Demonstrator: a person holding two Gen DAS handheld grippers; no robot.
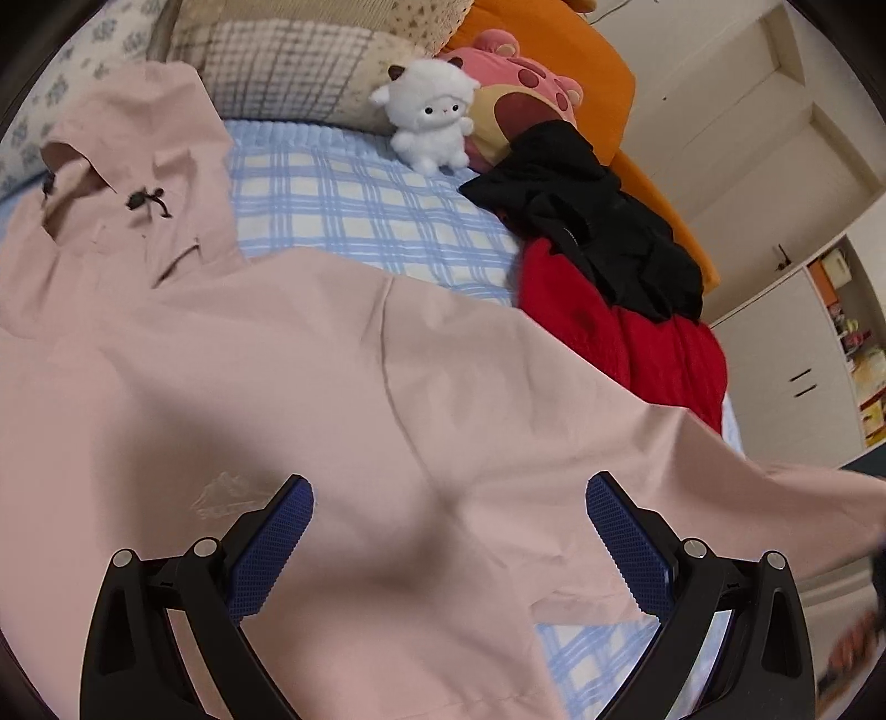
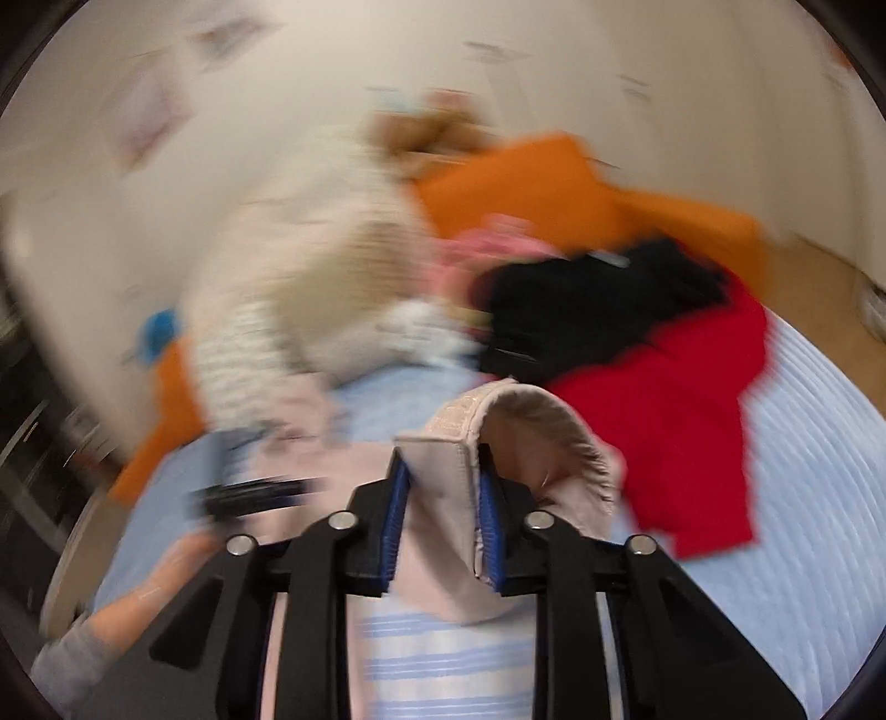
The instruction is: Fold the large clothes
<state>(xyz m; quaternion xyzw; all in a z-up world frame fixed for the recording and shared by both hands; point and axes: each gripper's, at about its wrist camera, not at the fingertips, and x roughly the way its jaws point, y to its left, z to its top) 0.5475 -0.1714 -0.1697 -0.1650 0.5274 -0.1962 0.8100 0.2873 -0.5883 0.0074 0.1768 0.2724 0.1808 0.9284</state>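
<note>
Pink jacket on the bed

The right gripper [image 2: 442, 487] pinches the pink jacket [image 1: 343, 354] cuff [image 2: 443, 476] tight. The left gripper [image 1: 448, 531] is wide open, holding nothing.

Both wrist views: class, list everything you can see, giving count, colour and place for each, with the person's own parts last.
Hooded cloth jacket: one, pale pink, spread on the bed, cuff pinched.
Checked bedspread: one, blue and white, under the clothes.
Crumpled black garment: one, on the red one.
Red garment: one, bed's right side.
Fluffy toy lamb: one, white, by the pillows.
Round plush cushion: one, pink, behind the lamb.
Orange cushion: one, by the wall.
Left gripper: jaws open above the jacket.
Right gripper: jaws shut on the cuff.
</note>
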